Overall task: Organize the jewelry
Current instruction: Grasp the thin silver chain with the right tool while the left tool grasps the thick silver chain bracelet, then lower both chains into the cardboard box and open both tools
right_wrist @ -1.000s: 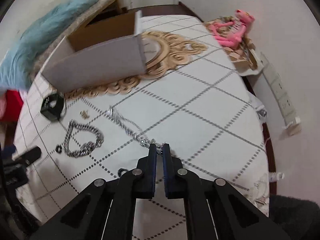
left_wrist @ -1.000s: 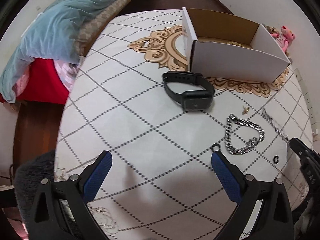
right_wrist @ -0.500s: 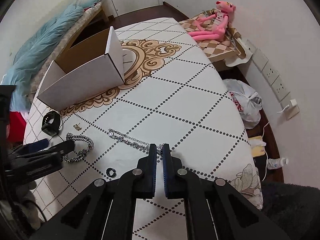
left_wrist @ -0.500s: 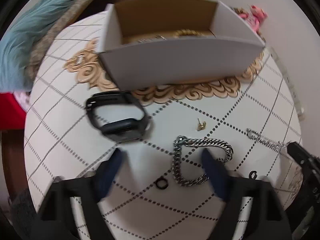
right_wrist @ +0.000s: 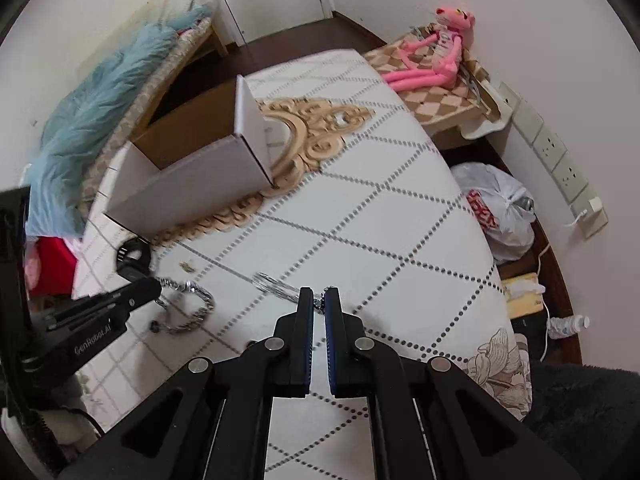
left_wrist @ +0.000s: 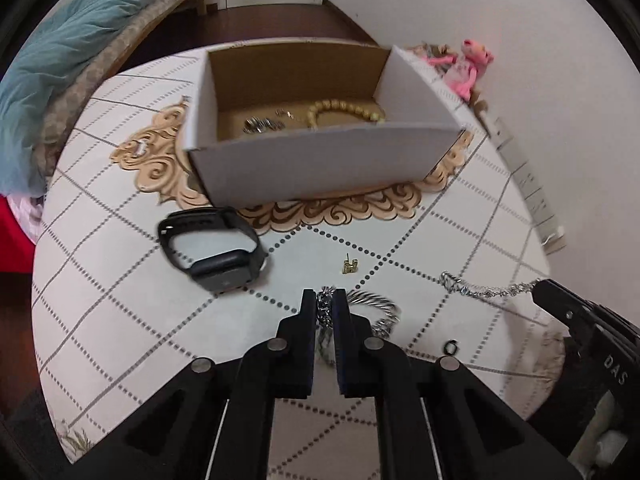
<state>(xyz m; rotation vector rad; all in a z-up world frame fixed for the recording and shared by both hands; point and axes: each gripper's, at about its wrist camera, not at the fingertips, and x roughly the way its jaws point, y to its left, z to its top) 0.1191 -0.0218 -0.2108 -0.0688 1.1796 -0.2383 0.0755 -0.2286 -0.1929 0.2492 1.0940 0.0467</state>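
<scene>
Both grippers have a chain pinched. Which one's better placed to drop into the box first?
Left, probably. The left gripper grips the curb chain facing the box opening; the right gripper sits farther off.

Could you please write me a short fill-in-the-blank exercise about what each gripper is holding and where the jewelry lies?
1. The left gripper is shut on the thick silver ____.
2. The right gripper pinches one end of the thin ____ chain.
3. The beaded bracelet lies inside the cardboard ____.
4. The black smartwatch rests on the ____, in front of the white wall.

Missing words: bracelet; silver; box; table
</scene>
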